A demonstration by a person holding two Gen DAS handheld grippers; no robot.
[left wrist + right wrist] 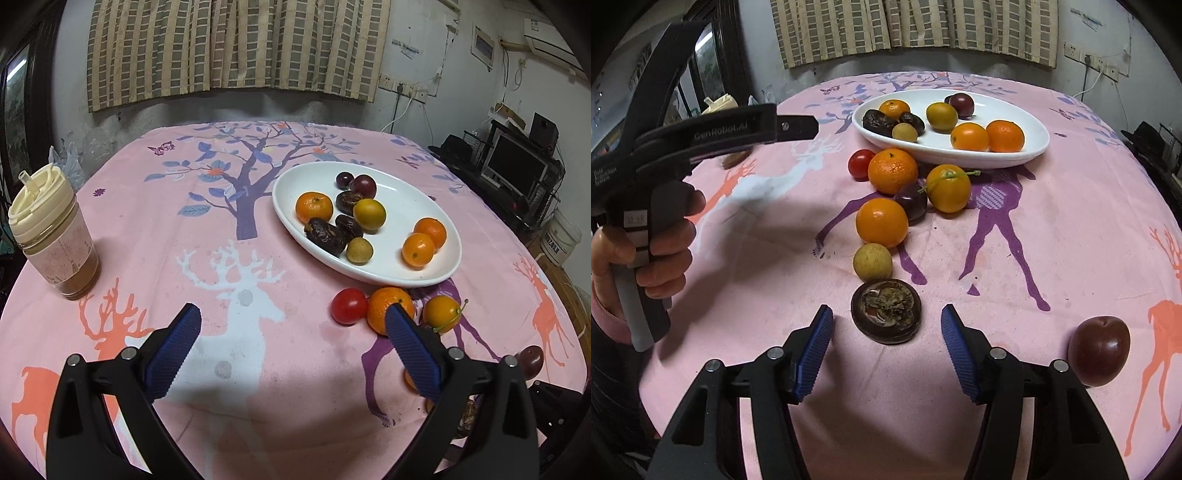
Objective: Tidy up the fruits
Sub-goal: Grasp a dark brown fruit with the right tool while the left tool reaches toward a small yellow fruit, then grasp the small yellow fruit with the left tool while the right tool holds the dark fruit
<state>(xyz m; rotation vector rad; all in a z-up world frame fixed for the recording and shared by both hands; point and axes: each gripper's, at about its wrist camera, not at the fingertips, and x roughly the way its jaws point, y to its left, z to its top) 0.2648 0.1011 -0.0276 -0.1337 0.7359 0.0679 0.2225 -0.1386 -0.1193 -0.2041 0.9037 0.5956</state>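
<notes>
Right claw: jaws apart, nothing gripped. A dark round fruit with a dried, crumpled top lies on the counter just ahead of the gap between the blue pads, clear of both. Directly beyond it, in a line running away from the claw, sit a small yellow-tan fruit, an orange, a dark plum, a larger orange and a red tomato. A yellow-orange fruit with a green stem sits just right of the plum. A dark red plum lies alone to the right of the claw, near the counter edge.

Farther ahead, the white oval plate holds oranges, dates, a yellow-green fruit and dark plums.

Left claw: jaws wide apart and empty, above the pink cloth. The plate lies ahead and right of it. The tomato sits ahead and right, with an orange partly hidden behind the right-hand pad. A lidded cup with a straw stands ahead to the left.

In the right wrist view, a hand grips the left tool's handle at the left.
</notes>
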